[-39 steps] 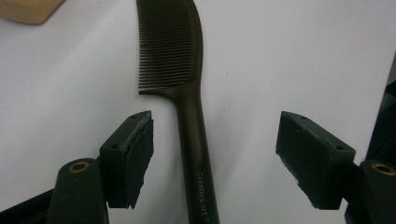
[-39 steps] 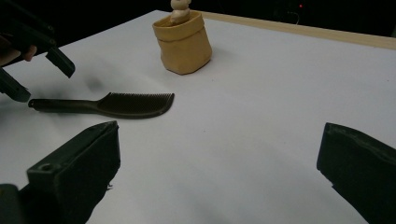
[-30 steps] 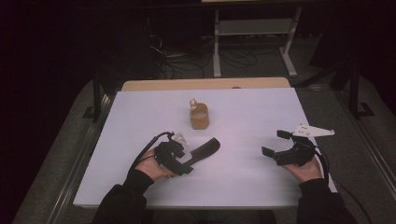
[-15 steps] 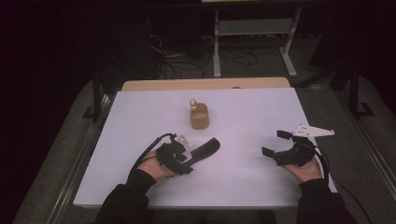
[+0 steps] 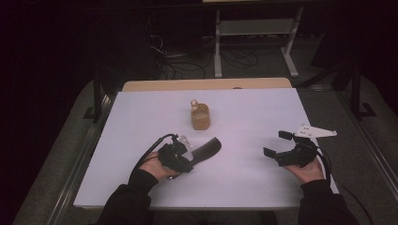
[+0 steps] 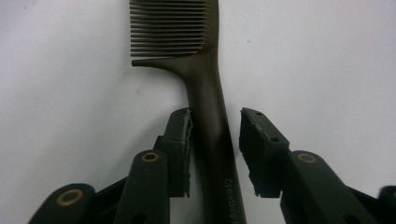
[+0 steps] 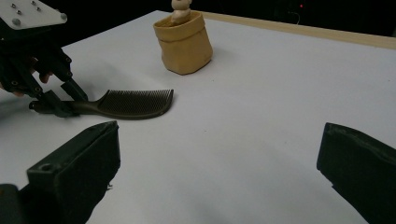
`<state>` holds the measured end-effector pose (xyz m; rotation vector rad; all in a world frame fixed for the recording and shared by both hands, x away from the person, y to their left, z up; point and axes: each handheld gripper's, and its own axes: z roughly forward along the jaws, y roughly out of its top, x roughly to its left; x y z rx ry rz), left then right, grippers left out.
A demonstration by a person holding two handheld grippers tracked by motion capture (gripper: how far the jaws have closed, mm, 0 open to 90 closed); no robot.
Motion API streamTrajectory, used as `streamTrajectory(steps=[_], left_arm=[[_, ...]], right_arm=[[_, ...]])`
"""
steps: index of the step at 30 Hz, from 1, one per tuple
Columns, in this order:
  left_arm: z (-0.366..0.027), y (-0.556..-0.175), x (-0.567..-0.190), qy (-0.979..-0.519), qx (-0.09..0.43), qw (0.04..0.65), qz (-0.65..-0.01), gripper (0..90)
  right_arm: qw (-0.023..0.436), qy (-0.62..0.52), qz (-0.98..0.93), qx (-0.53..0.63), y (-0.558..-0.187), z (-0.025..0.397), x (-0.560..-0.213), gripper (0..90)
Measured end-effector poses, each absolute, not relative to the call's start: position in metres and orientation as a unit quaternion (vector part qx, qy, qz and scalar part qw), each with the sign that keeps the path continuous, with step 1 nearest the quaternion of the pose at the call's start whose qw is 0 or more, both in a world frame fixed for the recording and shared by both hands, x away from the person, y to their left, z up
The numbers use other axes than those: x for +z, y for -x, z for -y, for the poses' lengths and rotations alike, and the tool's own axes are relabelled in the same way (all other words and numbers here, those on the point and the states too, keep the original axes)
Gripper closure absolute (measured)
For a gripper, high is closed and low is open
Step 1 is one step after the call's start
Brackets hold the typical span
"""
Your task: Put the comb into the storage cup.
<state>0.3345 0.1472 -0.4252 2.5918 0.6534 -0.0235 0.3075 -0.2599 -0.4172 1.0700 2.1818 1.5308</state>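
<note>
On the surface (image 5: 141, 117) a comb (image 5: 206, 150) lay near the person's left, its toothed end pointing away toward the middle; the left gripper (image 6: 215, 140) sat at its handle, one jaw on either side, the handle between them; behind the comb, farther from the person and near the middle, stood a small pouch (image 5: 200, 117) with a small figure (image 5: 194, 103) in it; the right gripper (image 5: 277, 144) rested well apart to the right, jaws spread, facing the comb and pouch.
</note>
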Motion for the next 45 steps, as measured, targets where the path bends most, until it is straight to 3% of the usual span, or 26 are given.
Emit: streamTrajectory(steps=[13, 31, 45], left_arm=[[-0.148, -0.335, -0.426, -0.941, -0.002, 0.235, -0.244, 73.0], [-0.153, -0.334, -0.418, -0.935, 0.009, 0.262, -0.241, 73.5], [-0.161, -0.336, -0.383, -0.922, 0.021, 0.306, -0.235, 73.4]], right_arm=[[0.134, -0.369, -0.753, 0.528, -0.307, 0.259, -0.417, 0.0], [0.135, -0.369, -0.753, 0.528, -0.308, 0.26, -0.417, 0.0], [0.134, -0.37, -0.754, 0.526, -0.308, 0.26, -0.417, 0.0]])
